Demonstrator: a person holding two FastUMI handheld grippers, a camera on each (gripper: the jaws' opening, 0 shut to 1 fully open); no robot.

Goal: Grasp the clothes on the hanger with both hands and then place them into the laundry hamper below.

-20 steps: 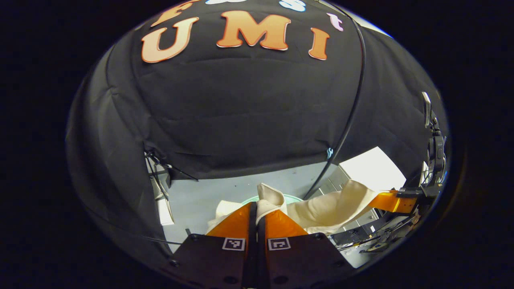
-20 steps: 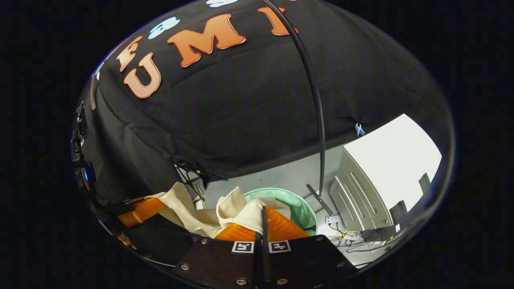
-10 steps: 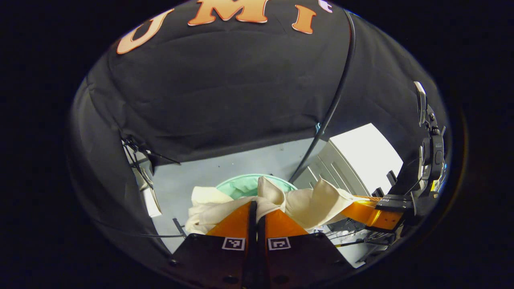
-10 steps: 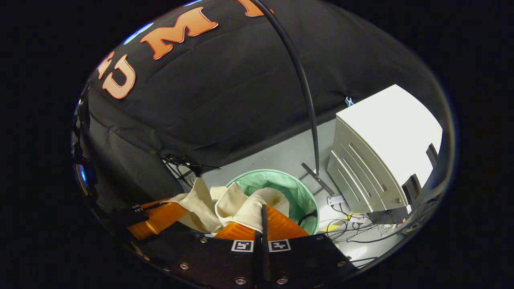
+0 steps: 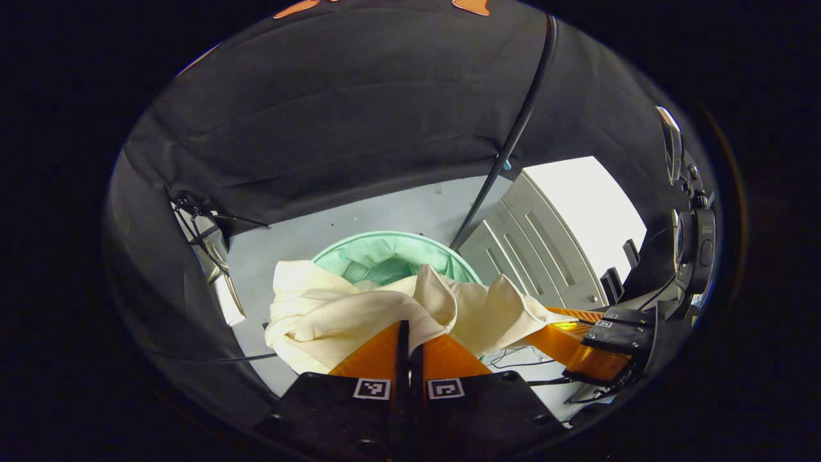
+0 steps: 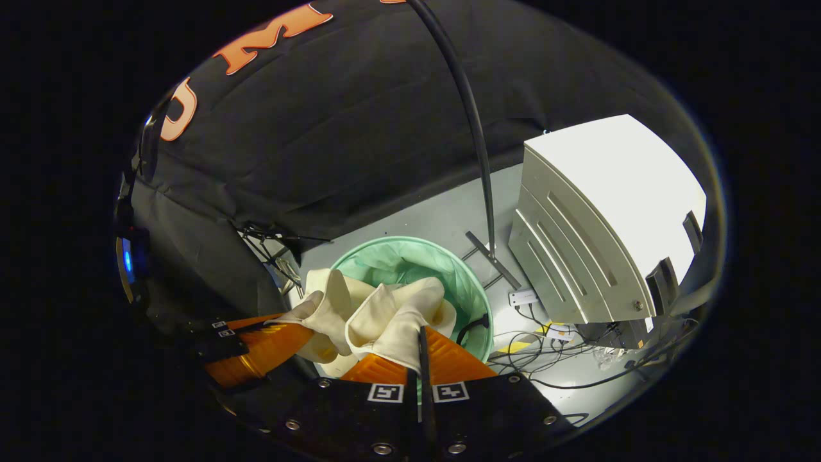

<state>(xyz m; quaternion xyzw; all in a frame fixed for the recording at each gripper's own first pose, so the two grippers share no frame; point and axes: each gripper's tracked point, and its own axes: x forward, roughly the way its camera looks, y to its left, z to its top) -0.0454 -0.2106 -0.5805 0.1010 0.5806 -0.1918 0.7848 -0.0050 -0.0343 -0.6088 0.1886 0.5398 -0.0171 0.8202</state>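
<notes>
A cream garment [image 5: 359,311] hangs bunched between both grippers, above a round green laundry hamper [image 5: 385,253] on the floor. My left gripper [image 5: 408,330] is shut on a fold of the cloth near its middle. My right gripper [image 6: 422,337] is shut on another fold [image 6: 391,317], with the hamper [image 6: 410,260] just beyond it. In the left gripper view the right gripper [image 5: 564,337] shows at the right, pinching the cloth's edge. In the right gripper view the left gripper [image 6: 276,340] shows at the left, holding the cloth too.
A white ribbed cabinet [image 6: 596,212] stands right of the hamper, with cables [image 6: 558,359] on the floor in front of it. A thin black stand pole [image 6: 478,147] rises beside the hamper, its foot [image 6: 494,253] on the grey floor. A tripod [image 5: 205,231] stands at the left wall.
Both grippers have tilted downward and come lower with the garment. The hamper now shows larger and closer beneath the cloth, and the two grippers have drawn nearer together.
</notes>
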